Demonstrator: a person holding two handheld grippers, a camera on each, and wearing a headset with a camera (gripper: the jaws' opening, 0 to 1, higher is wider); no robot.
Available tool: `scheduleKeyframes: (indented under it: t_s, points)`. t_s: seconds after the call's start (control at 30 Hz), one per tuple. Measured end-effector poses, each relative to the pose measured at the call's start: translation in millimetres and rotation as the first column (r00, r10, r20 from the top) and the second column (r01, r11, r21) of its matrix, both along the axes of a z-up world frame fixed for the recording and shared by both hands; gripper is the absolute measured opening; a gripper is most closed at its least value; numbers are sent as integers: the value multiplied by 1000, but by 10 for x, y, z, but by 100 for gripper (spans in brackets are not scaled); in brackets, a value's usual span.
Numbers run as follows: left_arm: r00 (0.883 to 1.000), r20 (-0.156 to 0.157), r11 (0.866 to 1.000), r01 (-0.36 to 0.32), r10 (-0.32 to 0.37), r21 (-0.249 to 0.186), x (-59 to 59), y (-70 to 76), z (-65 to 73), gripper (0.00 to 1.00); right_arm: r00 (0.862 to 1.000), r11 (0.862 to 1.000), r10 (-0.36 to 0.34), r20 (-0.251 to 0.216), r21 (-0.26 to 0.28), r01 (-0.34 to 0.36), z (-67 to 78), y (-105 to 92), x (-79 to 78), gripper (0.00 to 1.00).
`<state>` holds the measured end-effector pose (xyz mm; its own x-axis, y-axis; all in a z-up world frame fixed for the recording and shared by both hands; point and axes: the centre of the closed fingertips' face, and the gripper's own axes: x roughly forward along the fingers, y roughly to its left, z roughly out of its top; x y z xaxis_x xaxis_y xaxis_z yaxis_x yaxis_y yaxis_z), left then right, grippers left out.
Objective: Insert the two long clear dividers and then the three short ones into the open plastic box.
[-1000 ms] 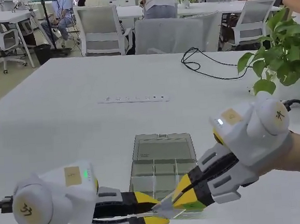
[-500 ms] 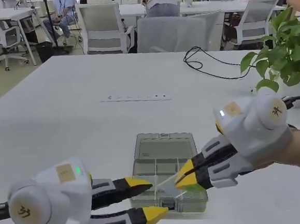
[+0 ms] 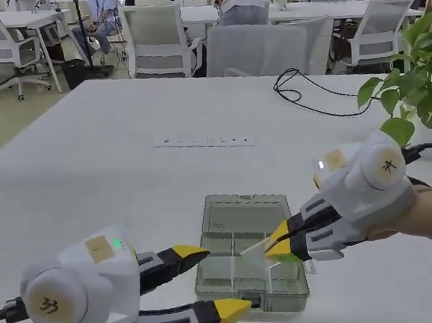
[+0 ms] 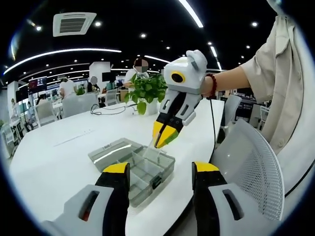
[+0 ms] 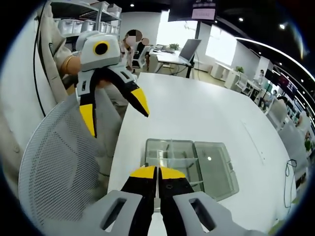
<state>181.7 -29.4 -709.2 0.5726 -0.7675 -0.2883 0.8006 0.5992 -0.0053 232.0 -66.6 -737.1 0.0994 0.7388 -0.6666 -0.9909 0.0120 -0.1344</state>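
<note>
The right gripper (image 3: 276,246), clamped on a clear divider (image 3: 254,249) above the box (image 3: 243,201), could tilt it off its slot; the left gripper (image 3: 224,280) gapes empty beside the box.

It was an open-plan office: mesh swivel chairs (image 3: 163,40) and further white desks (image 3: 29,17) stood beyond the desk (image 3: 89,171).

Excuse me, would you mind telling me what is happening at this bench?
A person is fitting out an open plastic box on the table. The right gripper is shut on a clear divider, held just above the box's compartments. The left gripper hangs open at the box's near side, holding nothing.
</note>
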Motion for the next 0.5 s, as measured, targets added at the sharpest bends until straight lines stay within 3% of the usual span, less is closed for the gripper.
scheduleKeyframes:
  t_s: [0.17,0.5]
  points:
    - [999,-15,999,-43,43,6,63,60,-33,55,1000,1000,-19,14,-16,19,-53,-6,110,2]
    - [997,-30,998,-64,64,0,87,93,-55,63,998,998,-57,26,-39,58,-139,-4,303,2]
